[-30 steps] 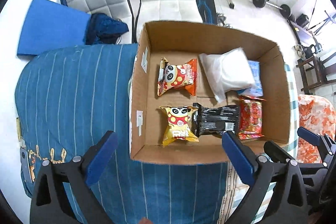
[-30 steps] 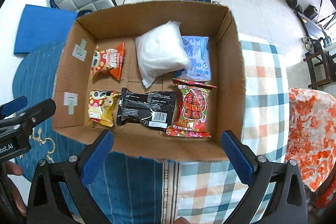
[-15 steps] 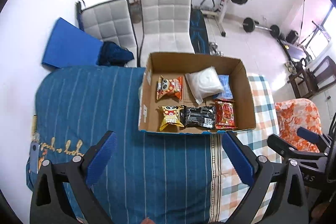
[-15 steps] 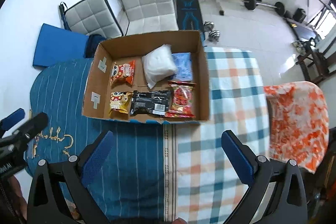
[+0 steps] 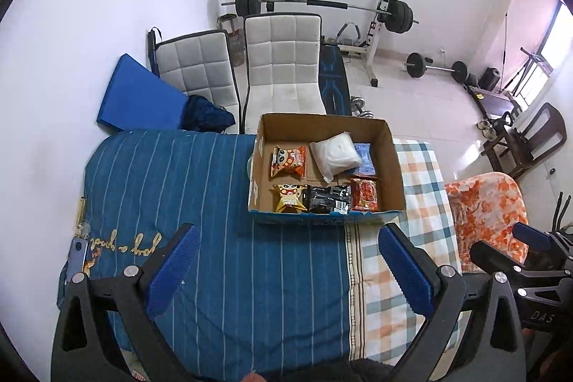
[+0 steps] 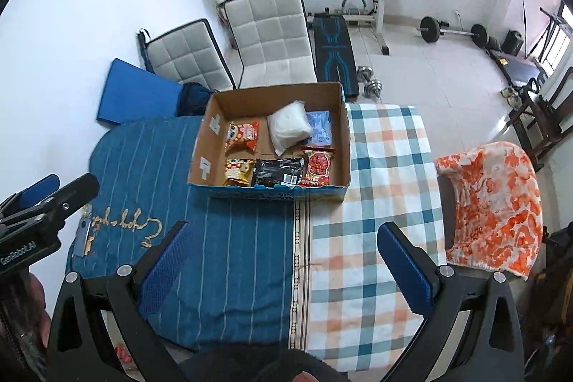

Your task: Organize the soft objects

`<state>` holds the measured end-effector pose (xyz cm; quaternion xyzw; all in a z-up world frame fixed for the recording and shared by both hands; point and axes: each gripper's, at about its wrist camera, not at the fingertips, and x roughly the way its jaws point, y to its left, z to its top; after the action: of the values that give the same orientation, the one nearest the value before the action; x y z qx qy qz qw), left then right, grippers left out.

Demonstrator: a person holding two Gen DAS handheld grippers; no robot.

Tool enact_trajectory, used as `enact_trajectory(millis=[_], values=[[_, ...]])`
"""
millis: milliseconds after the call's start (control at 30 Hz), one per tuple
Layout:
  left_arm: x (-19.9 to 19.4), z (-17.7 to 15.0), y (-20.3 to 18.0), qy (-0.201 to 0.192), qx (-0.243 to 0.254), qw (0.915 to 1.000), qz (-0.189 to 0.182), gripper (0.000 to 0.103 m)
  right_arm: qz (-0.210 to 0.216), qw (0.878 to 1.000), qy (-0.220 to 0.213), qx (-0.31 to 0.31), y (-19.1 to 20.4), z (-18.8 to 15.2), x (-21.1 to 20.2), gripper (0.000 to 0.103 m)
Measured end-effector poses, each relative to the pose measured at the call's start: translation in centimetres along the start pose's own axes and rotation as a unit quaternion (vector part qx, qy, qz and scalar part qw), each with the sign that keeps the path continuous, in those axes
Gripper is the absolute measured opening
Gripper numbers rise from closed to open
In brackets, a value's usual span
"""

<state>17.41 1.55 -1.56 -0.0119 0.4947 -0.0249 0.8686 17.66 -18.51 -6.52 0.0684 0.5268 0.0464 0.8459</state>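
Cardboard box sits on the bed, straddling the blue striped blanket and the checked blanket; six soft packs inside, white pouch and pale blue pack at the back beside an orange panda snack, yellow panda snack, black packet and red packet along the front; left gripper and right gripper both hang well back from it, jaws spread wide, holding nothing.

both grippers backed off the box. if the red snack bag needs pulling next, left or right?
Probably right. The red snack bag sits at the cardboard box's right end, nearer the right gripper. The left gripper lines up further left. Both are open and empty.
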Motion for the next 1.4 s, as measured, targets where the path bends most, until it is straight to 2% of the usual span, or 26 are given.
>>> enact_trajectory(millis=[233,500,700,867,1400], values=[[-3.7,-1.2,0.2,-0.014,-0.003,0.9999,-0.007,0.102,0.003,1.000,-0.018,-0.005,0.8,-1.6,-4.0,0.103],[-6.9,-2.3,-0.3,-0.028,-0.002,0.9994,-0.020,0.102,0.006,0.999,-0.033,-0.009,1.4,-2.2,-6.7,0.103],[-7.7,-2.0,-0.8,-0.060,0.003,0.9982,0.003,0.102,-0.018,0.998,-0.065,-0.009,1.5,-1.4,-8.2,0.103],[-7.6,-1.7,-0.8,-0.068,0.005,0.9977,0.003,0.102,-0.031,0.996,-0.081,-0.004,1.3,-0.7,-8.8,0.103],[-7.2,-1.2,-1.3,-0.084,0.008,0.9963,0.013,0.102,-0.046,0.995,-0.088,0.012,0.6,0.4,-7.7,0.103]])
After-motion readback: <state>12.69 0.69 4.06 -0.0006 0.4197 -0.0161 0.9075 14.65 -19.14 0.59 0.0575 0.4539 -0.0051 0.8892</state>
